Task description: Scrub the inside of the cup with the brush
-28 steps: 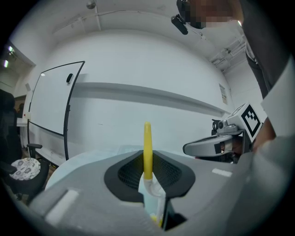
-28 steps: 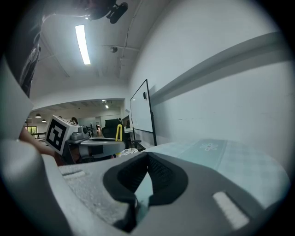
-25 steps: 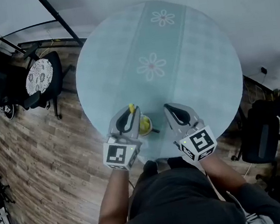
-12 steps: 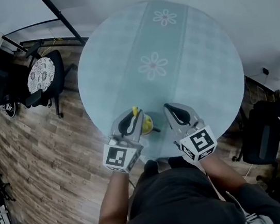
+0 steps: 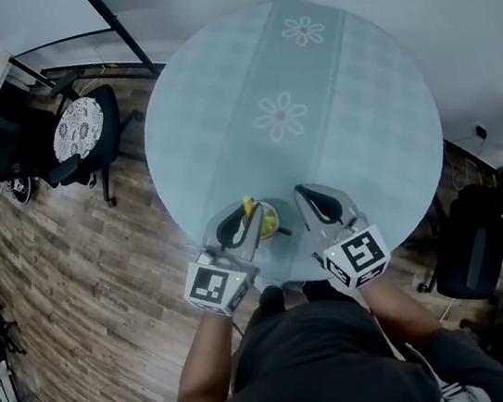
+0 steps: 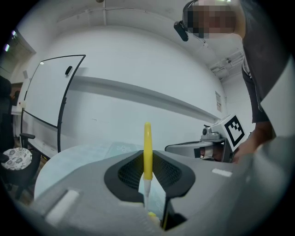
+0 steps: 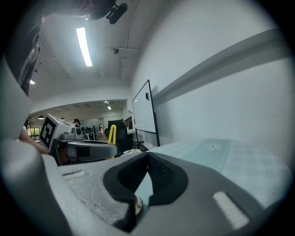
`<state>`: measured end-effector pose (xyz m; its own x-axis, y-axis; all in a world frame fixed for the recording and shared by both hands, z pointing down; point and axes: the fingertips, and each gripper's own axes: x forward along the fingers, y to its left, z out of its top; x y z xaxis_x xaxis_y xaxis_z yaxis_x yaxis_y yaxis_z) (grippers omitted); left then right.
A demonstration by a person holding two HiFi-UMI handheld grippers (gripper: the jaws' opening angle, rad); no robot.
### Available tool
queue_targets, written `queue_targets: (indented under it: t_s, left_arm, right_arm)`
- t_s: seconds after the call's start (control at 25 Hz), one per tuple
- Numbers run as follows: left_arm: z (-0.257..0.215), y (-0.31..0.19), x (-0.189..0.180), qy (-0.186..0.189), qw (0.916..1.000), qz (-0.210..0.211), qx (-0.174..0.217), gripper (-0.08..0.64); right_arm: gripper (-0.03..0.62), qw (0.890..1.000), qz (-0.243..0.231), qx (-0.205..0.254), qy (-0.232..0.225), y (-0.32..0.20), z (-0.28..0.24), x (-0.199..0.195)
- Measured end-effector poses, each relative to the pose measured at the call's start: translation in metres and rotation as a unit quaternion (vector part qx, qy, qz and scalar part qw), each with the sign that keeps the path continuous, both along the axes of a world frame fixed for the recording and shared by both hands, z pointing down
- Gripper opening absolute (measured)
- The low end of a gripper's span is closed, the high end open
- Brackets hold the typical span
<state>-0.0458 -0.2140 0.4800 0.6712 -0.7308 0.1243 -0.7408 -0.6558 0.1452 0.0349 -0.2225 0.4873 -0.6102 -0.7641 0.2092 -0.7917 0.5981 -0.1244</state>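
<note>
A yellow brush handle (image 6: 147, 147) stands upright between my left gripper's (image 6: 147, 175) jaws, which are shut on it. In the head view the brush (image 5: 249, 207) points down into a small cup (image 5: 269, 222) that shows yellow inside. The cup sits on the round teal table (image 5: 354, 133) near its front edge, between the two grippers. My left gripper (image 5: 246, 213) is at the cup's left rim. My right gripper (image 5: 304, 192) lies just right of the cup, with the cup's dark handle toward it. Its jaws (image 7: 147, 156) meet at the tips; a small metal piece shows low in their gap.
Black office chairs (image 5: 73, 138) stand on the wood floor to the left, and another chair (image 5: 471, 256) to the right. A black whiteboard stand (image 5: 119, 32) leans behind the table. The table's front edge is close to the person's body.
My left gripper has shifted a little right with the brush, closing on the cup. The right gripper has stayed in place.
</note>
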Motion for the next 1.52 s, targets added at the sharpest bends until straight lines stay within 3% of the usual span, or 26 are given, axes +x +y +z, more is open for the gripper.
queue_targets:
  t_s: [0.48, 0.84, 1.52]
  left_arm:
    - [-0.008, 0.018, -0.002, 0.024, 0.9996, 0.007, -0.01, 0.055]
    - [-0.007, 0.027, -0.024, 0.01, 0.9999, -0.01, -0.009, 0.057]
    - [0.001, 0.025, -0.044, -0.089, 0.9952, -0.03, 0.028, 0.057]
  right_arm:
    - [0.002, 1.0, -0.014, 0.001, -0.005, 0.001, -0.003, -0.012]
    - [0.002, 0.999, -0.036, 0.008, -0.01, 0.004, -0.008, -0.03]
    - [0.002, 0.999, -0.04, 0.009, -0.004, 0.014, -0.01, -0.033]
